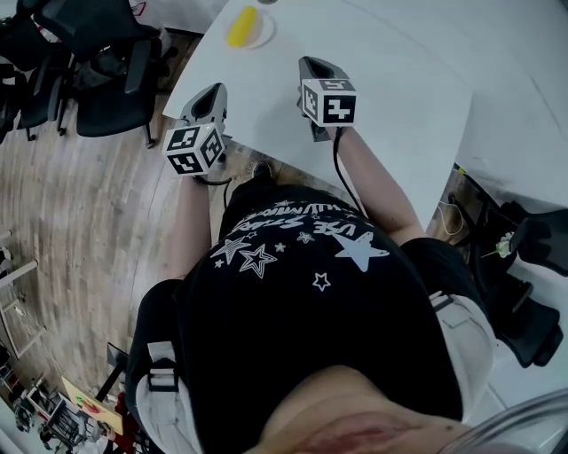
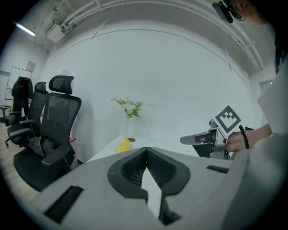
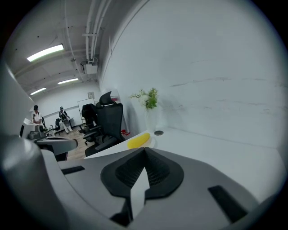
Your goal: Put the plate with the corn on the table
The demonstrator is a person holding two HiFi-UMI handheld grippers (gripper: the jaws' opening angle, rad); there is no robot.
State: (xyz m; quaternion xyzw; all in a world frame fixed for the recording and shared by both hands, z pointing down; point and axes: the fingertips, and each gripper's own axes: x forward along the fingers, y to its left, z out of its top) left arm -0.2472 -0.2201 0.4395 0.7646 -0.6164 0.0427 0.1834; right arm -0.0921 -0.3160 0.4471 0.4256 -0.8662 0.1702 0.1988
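Note:
A yellow corn cob lies on a small pale plate at the far left part of the white table. Both grippers hover over the table's near edge, well short of the plate. My left gripper is at the table's left corner and my right gripper is a little further in; each is shut with nothing between its jaws. The left gripper view shows its closed tips with the corn beyond them. From the right gripper, the corn lies ahead, slightly left.
Black office chairs stand on the wooden floor left of the table. A vase of white flowers and a small dark round object are behind the plate by the white wall. Two people stand far off.

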